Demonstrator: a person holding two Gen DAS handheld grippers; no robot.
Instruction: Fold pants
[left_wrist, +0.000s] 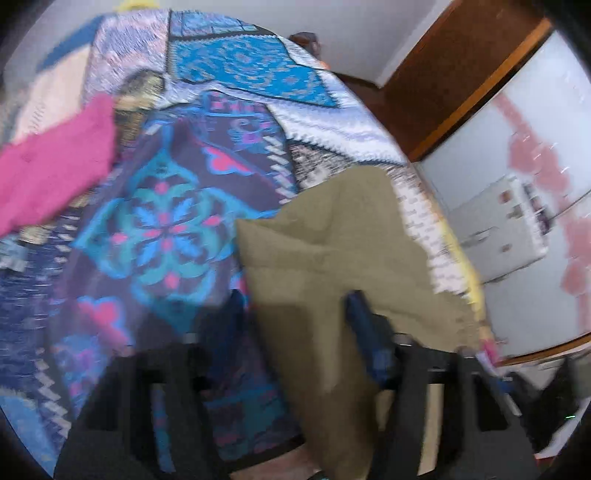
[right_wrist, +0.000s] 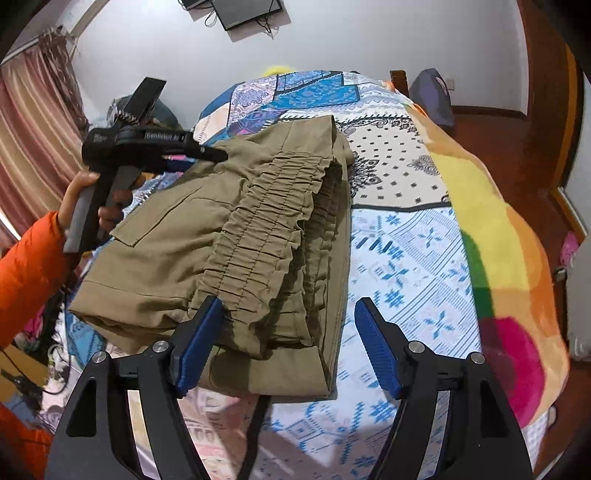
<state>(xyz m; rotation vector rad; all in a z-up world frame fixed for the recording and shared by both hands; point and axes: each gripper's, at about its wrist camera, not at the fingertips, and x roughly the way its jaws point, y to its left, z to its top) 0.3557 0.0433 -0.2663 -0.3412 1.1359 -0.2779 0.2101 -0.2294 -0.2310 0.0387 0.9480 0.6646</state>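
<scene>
The khaki pants (right_wrist: 236, 236) lie folded in a thick stack on the bed, with the gathered waistband facing me. My right gripper (right_wrist: 288, 314) is open. Its left fingertip (right_wrist: 210, 310) is against the waistband ruffle, its right one over bare bedspread. A hand in an orange sleeve holds my left gripper (right_wrist: 218, 154) at the pants' far left corner. In the blurred left wrist view, khaki cloth (left_wrist: 325, 258) fills the space between the left gripper's (left_wrist: 299, 317) fingers. I cannot tell whether the pads press on it.
A patterned bedspread (right_wrist: 406, 258) covers the bed, and a bright striped blanket (right_wrist: 491, 229) runs along its right edge. A pink cloth (left_wrist: 55, 166) lies at the left in the left wrist view. A wooden floor and a white cabinet (left_wrist: 517, 184) lie beyond the bed's edge.
</scene>
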